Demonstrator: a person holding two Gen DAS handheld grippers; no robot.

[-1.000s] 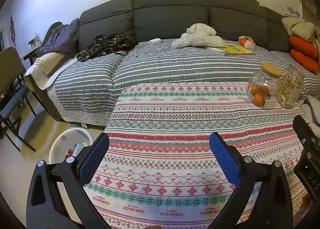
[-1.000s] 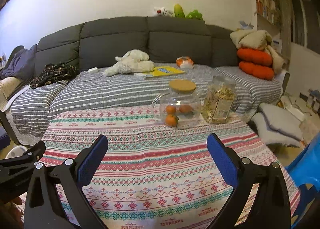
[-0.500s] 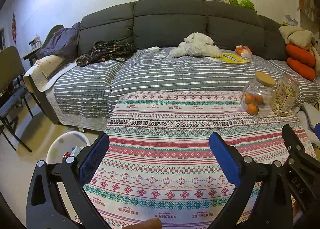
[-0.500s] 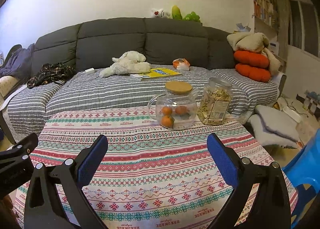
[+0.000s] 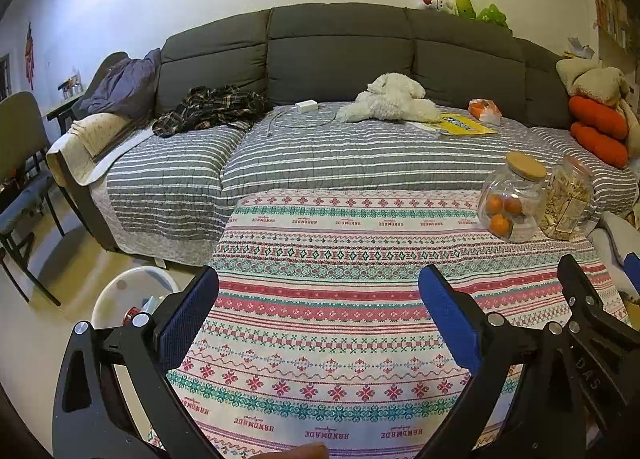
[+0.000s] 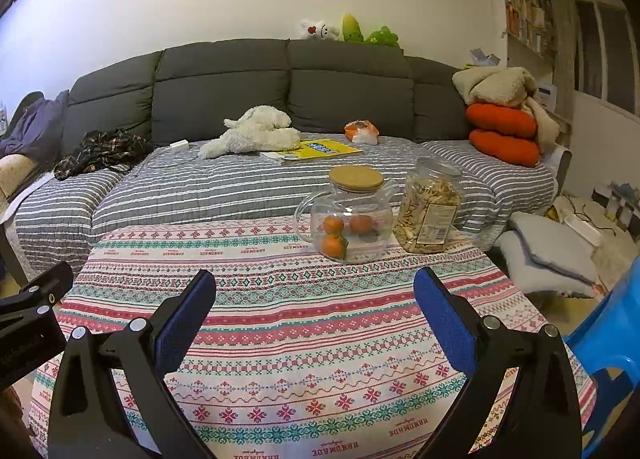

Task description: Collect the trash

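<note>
Both the left gripper (image 5: 318, 295) and right gripper (image 6: 314, 299) were held spread and empty above the table. An orange-and-white wrapper (image 6: 361, 131) lay on the sofa, judged light and crinkly, best pinched at a loose edge.

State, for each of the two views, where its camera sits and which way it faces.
Left wrist: on the left gripper, open, facing the sofa over the table; bin left, right gripper's finger at right.
Right wrist: on the right gripper, open, facing likewise; left gripper's finger at left.
Shared: glass jar, snack jar.
</note>
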